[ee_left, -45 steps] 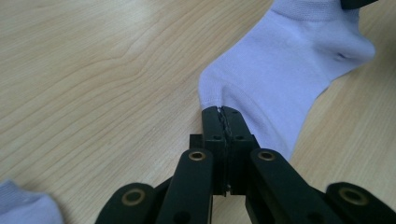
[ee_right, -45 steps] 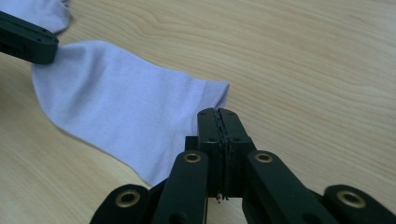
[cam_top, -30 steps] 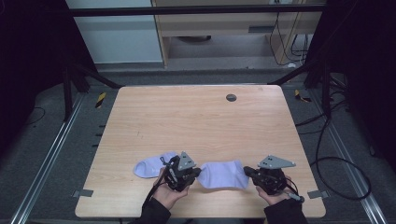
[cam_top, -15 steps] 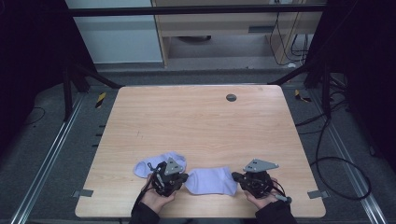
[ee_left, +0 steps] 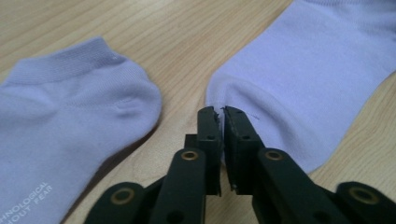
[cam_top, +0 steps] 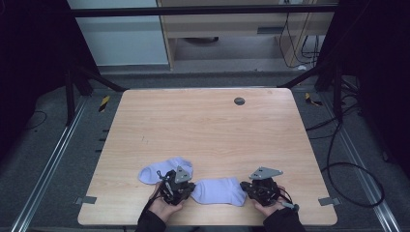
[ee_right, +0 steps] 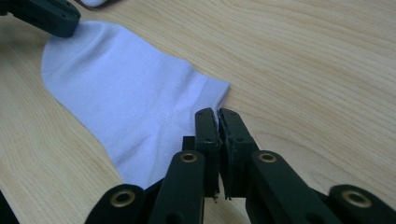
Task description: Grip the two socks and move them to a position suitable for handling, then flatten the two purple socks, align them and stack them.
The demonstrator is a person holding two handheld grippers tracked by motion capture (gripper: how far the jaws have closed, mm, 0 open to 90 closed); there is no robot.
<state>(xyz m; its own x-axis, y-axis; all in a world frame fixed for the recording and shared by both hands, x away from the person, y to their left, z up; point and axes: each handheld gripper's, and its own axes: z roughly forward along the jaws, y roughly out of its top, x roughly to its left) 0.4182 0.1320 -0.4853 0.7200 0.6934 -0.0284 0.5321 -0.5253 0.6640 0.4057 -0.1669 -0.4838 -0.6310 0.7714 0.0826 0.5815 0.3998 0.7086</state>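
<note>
two pale lilac socks lie on a light wooden table (cam_top: 208, 130), near its front edge. a person's hands come in from the bottom of the high view, each holding a black two-jaw gripper. the near sock (cam_top: 218, 191) lies flat between the two tools, its one end at the left gripper (cam_top: 189, 187) and its other end at the right gripper (cam_top: 243, 186). in the left gripper view the jaws stand almost together, a thin slit between them, right at the rounded edge of that sock (ee_left: 299, 88); they have just been opening slightly, and whether any cloth is between the pads cannot be told. in the right gripper view the jaws show the same narrow gap at the sock's edge (ee_right: 135, 102), also just eased apart, with no fabric clearly between them. the second sock (cam_top: 162, 170) rests just beyond the left gripper, partly hidden by it in the high view, close beside the first; printed white lettering shows on it (ee_left: 70, 121) in the left gripper view. a small dark round disc (cam_top: 239, 101) sits near the table's far edge.
</note>
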